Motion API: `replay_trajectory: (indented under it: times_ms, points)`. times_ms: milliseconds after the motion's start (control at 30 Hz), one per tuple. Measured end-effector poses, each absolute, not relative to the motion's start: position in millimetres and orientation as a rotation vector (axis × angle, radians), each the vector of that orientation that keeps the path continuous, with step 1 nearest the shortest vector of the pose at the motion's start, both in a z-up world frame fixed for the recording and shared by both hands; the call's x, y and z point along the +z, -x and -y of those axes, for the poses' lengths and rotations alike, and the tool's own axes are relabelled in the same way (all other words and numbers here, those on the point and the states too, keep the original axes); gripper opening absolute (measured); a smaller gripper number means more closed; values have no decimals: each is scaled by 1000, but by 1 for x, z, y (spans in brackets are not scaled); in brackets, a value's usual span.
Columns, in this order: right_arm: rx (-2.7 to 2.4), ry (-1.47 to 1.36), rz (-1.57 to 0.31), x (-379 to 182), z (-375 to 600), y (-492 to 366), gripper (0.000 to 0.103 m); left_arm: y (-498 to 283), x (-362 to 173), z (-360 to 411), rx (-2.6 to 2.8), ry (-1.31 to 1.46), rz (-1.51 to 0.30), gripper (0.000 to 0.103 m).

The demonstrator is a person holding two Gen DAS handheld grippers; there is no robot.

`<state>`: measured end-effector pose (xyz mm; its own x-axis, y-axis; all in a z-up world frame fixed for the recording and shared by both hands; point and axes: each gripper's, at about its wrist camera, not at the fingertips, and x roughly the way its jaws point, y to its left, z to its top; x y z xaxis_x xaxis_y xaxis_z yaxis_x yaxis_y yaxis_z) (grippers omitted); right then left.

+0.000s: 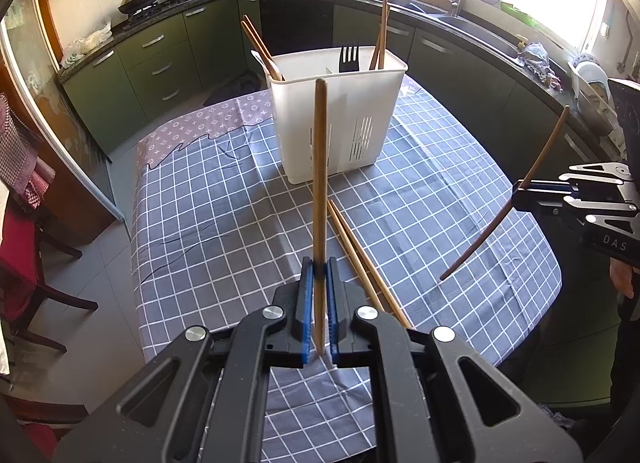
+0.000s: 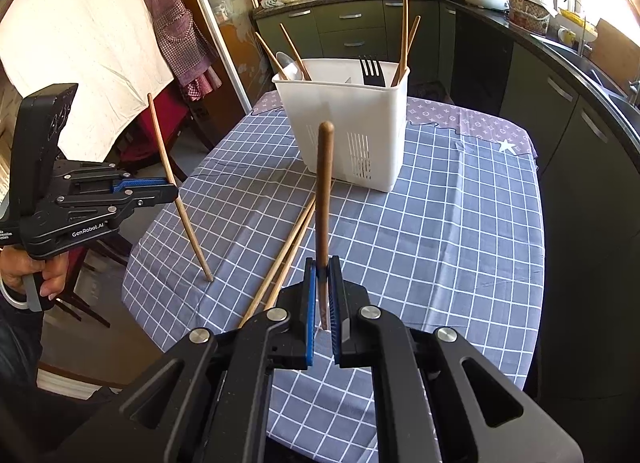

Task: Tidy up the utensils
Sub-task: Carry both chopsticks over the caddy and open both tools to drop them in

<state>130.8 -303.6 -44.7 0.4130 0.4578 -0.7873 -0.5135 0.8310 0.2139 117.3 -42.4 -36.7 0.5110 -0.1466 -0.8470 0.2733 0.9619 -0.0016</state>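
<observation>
My left gripper (image 1: 319,267) is shut on a light wooden chopstick (image 1: 320,167) that stands nearly upright above the table. Off to the right, my right gripper (image 1: 521,194) is shut on a darker chopstick (image 1: 538,167), held tilted. In the right wrist view the right gripper (image 2: 323,269) clamps that dark chopstick (image 2: 324,191), and the left gripper (image 2: 173,187) shows at the left with its light chopstick (image 2: 182,215). A white utensil caddy (image 1: 340,123) (image 2: 344,131) stands beyond both, holding a black fork (image 1: 349,57), a spoon (image 2: 290,65) and several chopsticks. Two chopsticks (image 1: 360,259) (image 2: 288,247) lie on the checked tablecloth.
The table (image 1: 200,223) carries a blue checked cloth; its edges fall away left and right. Dark wooden chairs (image 1: 28,263) stand at the left. Green kitchen cabinets (image 1: 160,63) and a counter with pots run along the back. A person's hand (image 2: 24,275) grips the left handle.
</observation>
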Motion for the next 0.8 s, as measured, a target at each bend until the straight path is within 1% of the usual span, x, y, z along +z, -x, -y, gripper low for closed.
replay_trajectory:
  times_ms: [367, 533, 800]
  points:
    - [612, 67, -923, -21, 303, -132, 7, -121, -14, 50, -266, -149, -961, 7]
    - [612, 79, -903, -6, 303, -134, 7, -127, 20, 60, -288, -160, -904, 6]
    - [610, 94, -888, 10, 303, -145, 7, -153, 95, 80, -305, -172, -769, 6]
